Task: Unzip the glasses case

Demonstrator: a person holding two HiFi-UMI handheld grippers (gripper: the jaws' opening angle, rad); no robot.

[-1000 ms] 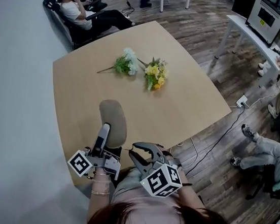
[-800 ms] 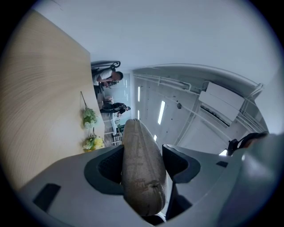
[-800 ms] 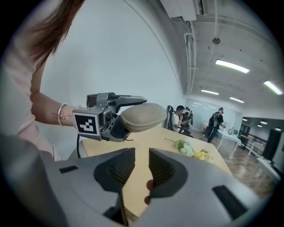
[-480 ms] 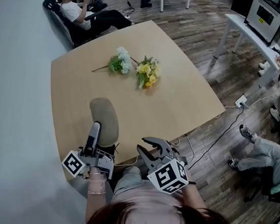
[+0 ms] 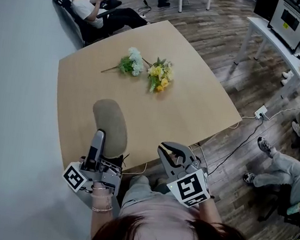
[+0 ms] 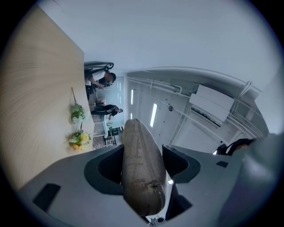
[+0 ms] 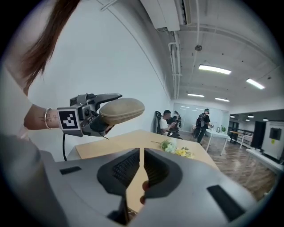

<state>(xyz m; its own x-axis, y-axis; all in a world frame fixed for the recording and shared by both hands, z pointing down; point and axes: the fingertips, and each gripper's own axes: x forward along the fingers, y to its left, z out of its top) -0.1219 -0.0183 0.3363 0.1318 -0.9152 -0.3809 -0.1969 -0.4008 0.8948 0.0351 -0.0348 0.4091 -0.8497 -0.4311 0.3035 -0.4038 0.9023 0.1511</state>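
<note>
Jaws of left gripper [image 5: 102, 140] clamp one glasses case [image 5: 110, 123]; two bouquets [image 5: 130, 63] [image 5: 160, 75] beyond.

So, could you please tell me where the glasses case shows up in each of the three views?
Head view: glasses case low, left of centre, held by the left gripper.
Left gripper view: case bottom centre, between the jaws.
Right gripper view: case upper left.
Shared landmark: flowers on the table.

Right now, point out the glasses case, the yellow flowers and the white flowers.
glasses case [image 5: 109, 127], head view, its upper shell.
yellow flowers [image 5: 161, 75], head view, the blooms.
white flowers [image 5: 132, 60], head view, the blooms.
</note>
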